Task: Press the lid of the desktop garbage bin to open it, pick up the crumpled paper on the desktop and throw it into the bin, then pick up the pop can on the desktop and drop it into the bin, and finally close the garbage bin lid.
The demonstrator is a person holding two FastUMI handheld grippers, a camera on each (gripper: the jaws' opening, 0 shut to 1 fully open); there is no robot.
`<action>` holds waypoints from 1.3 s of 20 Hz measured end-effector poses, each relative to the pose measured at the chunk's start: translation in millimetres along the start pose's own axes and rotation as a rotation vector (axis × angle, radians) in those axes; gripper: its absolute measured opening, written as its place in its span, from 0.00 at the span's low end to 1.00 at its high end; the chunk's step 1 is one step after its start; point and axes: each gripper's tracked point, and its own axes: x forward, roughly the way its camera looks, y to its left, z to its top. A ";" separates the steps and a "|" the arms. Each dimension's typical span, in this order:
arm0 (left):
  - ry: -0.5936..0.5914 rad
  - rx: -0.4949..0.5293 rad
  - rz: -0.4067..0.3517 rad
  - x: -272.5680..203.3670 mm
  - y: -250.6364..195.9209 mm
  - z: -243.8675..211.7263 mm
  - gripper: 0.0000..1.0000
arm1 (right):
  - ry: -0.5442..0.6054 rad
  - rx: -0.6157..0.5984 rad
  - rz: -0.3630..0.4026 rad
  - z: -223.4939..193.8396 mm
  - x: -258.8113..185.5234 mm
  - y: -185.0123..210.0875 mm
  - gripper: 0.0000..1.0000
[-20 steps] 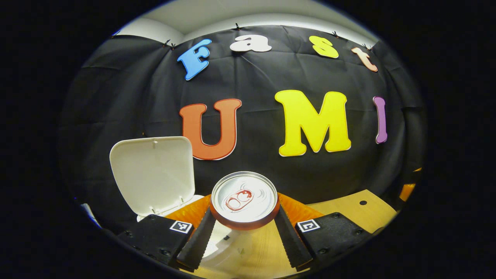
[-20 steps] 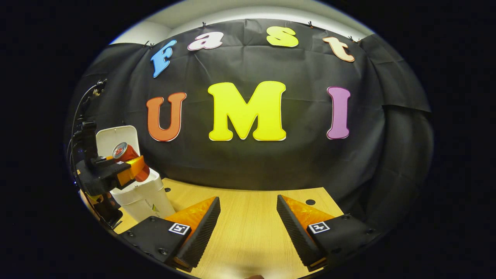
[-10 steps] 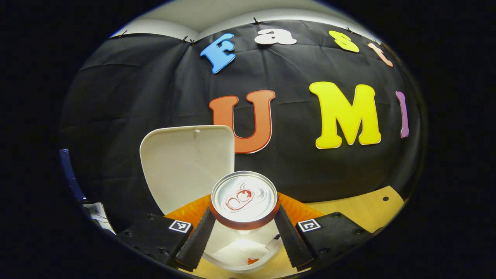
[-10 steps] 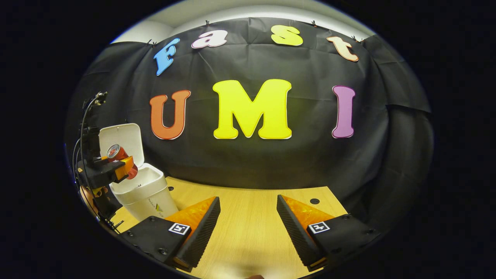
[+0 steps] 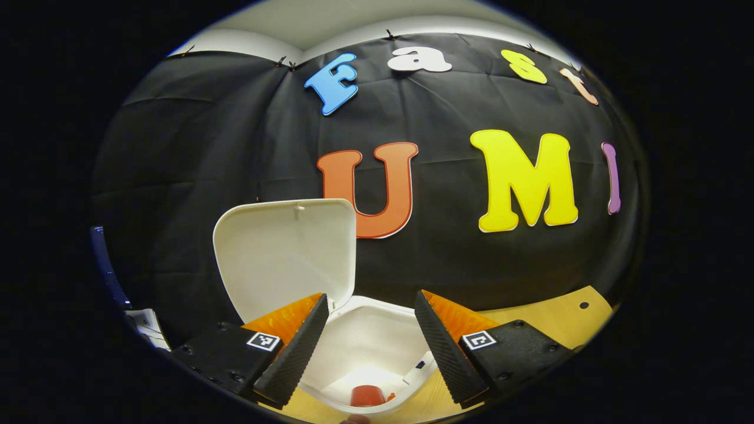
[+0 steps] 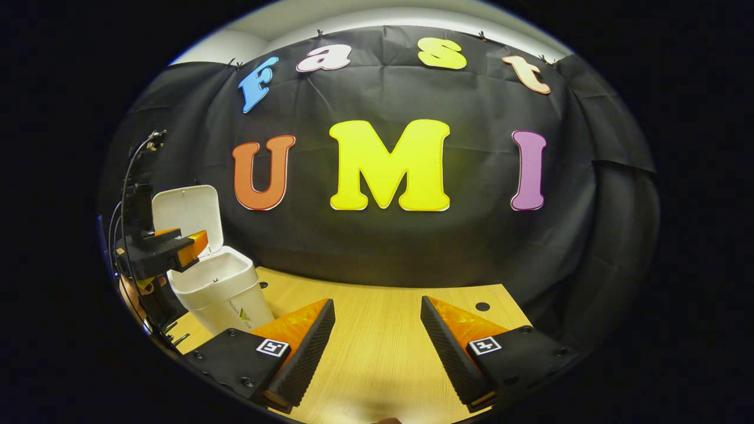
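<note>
- Left gripper (image 5: pixel 366 344) hangs over one white garbage bin (image 5: pixel 377 330), fingers spread wide, holding nothing.
- One pop can (image 5: pixel 367 395) lies inside the bin; one lid (image 5: pixel 288 253) stands raised.
- Right gripper (image 6: pixel 377 347) hovers agape over the wooden desktop (image 6: pixel 377 330), empty.

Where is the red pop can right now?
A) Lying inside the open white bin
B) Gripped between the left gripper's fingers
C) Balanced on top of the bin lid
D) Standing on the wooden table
A: the pop can lies at the bottom of the bin, below the open, empty left gripper.
</note>
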 end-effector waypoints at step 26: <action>-0.024 -0.052 0.128 82.9 104.0 94.5 0.98 | 0.014 0.059 0.030 -11.5 -1.0 7.8 0.95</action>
